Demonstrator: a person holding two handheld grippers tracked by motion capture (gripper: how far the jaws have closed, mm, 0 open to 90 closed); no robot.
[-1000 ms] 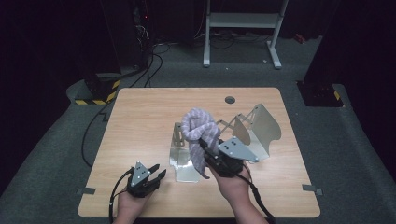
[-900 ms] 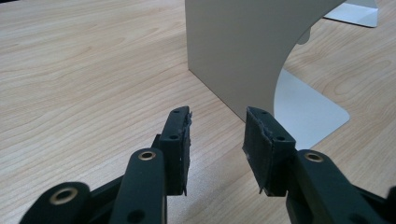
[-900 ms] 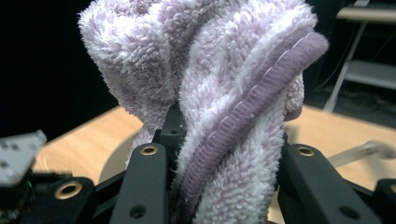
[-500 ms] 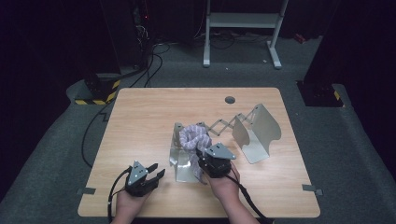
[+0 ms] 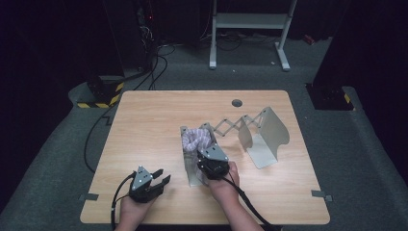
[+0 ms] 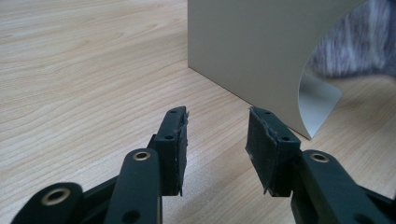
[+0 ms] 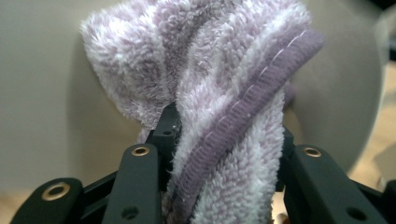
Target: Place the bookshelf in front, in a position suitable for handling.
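Observation:
A fluffy lilac-and-white striped cloth [image 5: 196, 138] [image 7: 210, 60] sits bunched at the left end plate of a beige metal expanding rack [image 5: 269, 132]. My right gripper [image 5: 204, 153] [image 7: 224, 140] reaches into that end from the near side, and the cloth fills the gap between its pads. Its jaws have just been opening a little while still touching the cloth on both sides. My left gripper [image 5: 161, 175] [image 6: 216, 140] rests low on the table at the front left. Its jaws are open, have just widened slightly, and hold nothing. Ahead of them stand the rack's plate [image 6: 243, 51] and the cloth [image 6: 355, 42].
The wooden table [image 5: 144, 125] has a cable hole [image 5: 236, 102] near its far edge. The rack's scissor links [image 5: 231, 126] span its middle. A white stand [image 5: 250, 21], floor cables [image 5: 154, 53] and a yellow-striped box [image 5: 98, 96] lie beyond the table.
My right gripper has come down and toward the near edge with the cloth, bringing it from above the rack into its left end. The left gripper stayed in place.

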